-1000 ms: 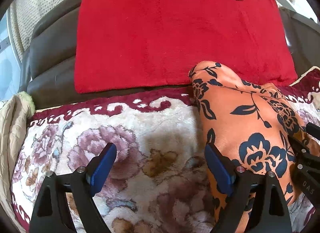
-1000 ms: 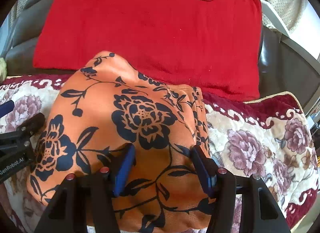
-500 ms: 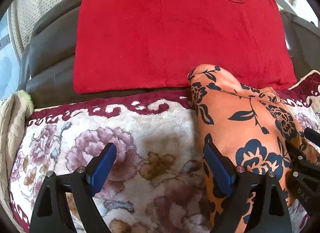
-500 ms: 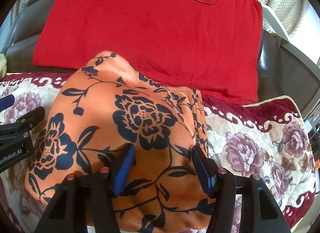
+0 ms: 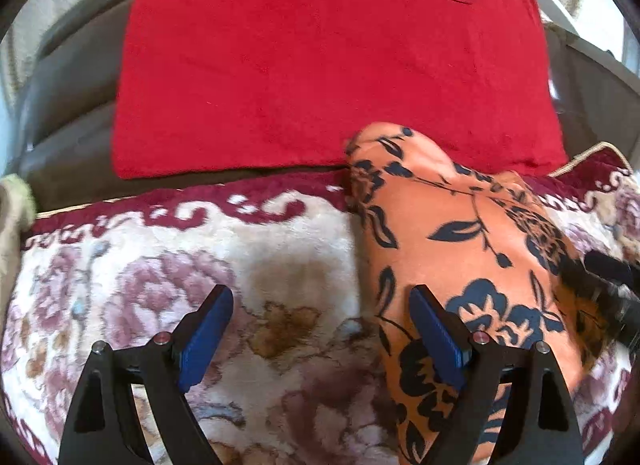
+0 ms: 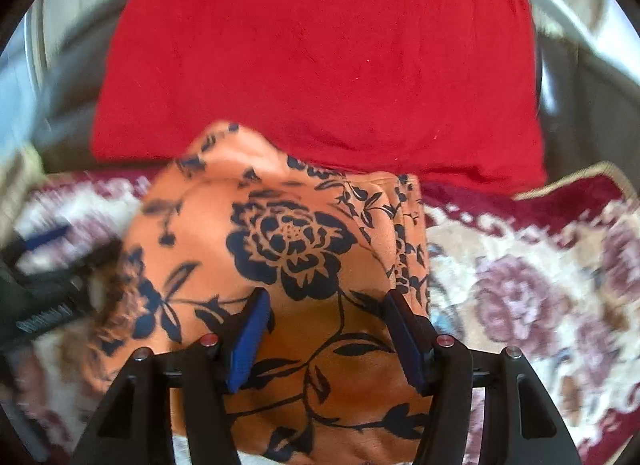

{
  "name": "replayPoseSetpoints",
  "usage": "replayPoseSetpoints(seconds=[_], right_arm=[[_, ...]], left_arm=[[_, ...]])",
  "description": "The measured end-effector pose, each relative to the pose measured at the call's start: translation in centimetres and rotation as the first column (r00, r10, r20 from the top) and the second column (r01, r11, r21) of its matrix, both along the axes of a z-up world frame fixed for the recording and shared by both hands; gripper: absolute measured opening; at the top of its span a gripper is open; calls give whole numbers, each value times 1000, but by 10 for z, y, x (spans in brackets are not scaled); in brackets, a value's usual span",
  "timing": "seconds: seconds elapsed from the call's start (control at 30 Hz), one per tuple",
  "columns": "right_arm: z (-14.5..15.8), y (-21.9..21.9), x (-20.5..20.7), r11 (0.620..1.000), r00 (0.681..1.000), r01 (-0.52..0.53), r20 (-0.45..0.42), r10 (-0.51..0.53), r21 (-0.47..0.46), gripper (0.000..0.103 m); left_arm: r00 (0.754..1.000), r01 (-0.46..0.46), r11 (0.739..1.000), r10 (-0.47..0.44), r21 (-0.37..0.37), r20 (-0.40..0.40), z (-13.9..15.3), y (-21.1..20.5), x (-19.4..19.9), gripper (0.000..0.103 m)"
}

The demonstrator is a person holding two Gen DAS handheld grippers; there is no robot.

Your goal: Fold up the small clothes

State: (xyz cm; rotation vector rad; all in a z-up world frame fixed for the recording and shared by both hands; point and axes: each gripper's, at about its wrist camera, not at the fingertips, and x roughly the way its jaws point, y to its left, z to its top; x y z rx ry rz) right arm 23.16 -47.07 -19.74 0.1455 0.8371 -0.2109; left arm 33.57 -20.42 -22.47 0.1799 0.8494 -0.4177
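An orange garment with a dark blue flower print [image 5: 472, 249] lies bunched on a floral blanket [image 5: 168, 273]; it also shows in the right wrist view [image 6: 288, 241]. My left gripper [image 5: 320, 329] is open and empty, its jaws wide apart over the blanket, with the right finger at the garment's left edge. My right gripper [image 6: 326, 329] is open with its jaws apart just above the middle of the garment. The left gripper shows blurred at the left of the right wrist view [image 6: 44, 289].
A large red cushion [image 5: 328, 65] leans against a dark sofa back [image 5: 68, 105] behind the blanket. A beige cloth [image 5: 12, 209] lies at the far left. The blanket's dark red border [image 6: 560, 201] runs along the back.
Both views have shifted and the right wrist view is blurred. The garment has slid right in the left view. Both grippers stay open.
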Motion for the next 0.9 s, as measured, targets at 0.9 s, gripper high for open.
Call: replayPoseSetpoints(seconds=[0.9], right_arm=[[-86,-131,13,574,991,86,-12,-132,814,86]], left_arm=[[870,84,878,-295,-471,-395,-36,-8,25,90]])
